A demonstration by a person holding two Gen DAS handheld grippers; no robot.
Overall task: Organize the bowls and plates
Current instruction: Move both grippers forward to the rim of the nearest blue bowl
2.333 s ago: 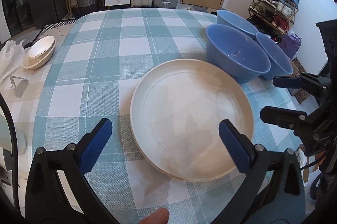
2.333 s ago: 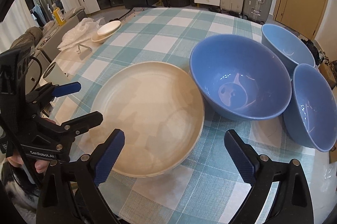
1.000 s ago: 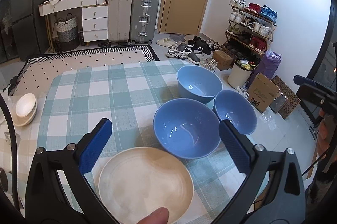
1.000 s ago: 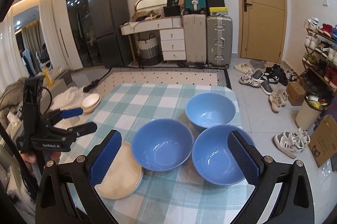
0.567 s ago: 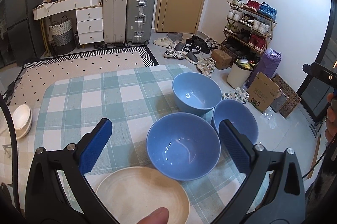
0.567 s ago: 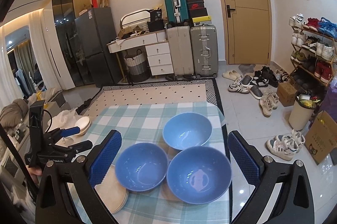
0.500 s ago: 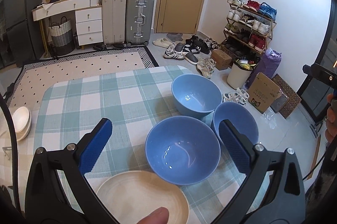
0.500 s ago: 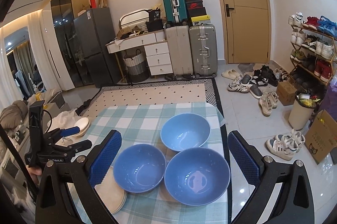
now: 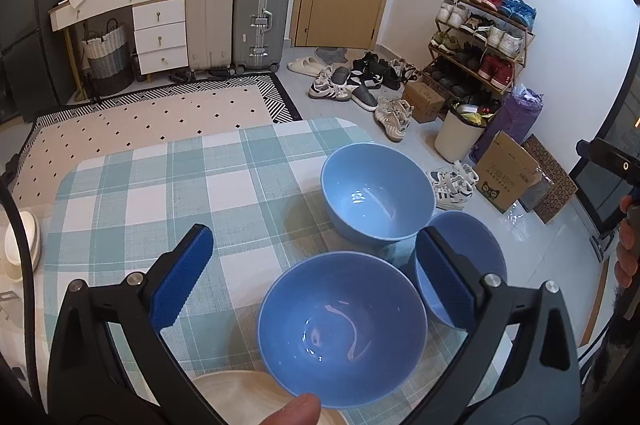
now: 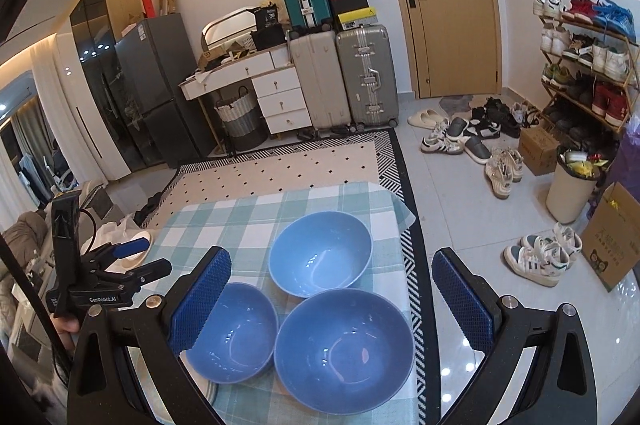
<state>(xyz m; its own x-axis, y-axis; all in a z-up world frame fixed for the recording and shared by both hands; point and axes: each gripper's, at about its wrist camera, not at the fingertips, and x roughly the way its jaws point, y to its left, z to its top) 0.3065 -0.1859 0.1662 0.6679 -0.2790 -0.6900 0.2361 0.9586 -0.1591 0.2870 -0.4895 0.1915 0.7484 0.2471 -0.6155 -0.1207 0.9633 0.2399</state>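
— Both tongs hang high above the checked table (image 9: 132,185), the left gripper (image 9: 312,281) and the right gripper (image 10: 330,301) each spread wide and holding nothing. Why so high?

— Judging by the view, the person is surveying the whole spread before picking a target; from up here all the crockery shows at once.

— Start big, then. What sits on the tablecloth?

— A stack of cream plates (image 9: 240,395) lies at the near edge, mostly cut off under the left gripper's frame. Beside it, three blue bowls cluster at the table's right end: the near bowl (image 9: 342,329), the far bowl (image 9: 378,195), and the right-hand bowl (image 10: 344,349), which sits close to the table's edge.

— Are the bowls touching?

— Rims look very close, possibly in contact; the pictures do not settle it. None is nested yet, so stacking is likely the work ahead.

— Anything smaller?

— Small white dishes (image 9: 22,245) are piled off the table's left side, well apart from the bowls. A thumb tip (image 9: 294,411) shows at the bottom of the left view
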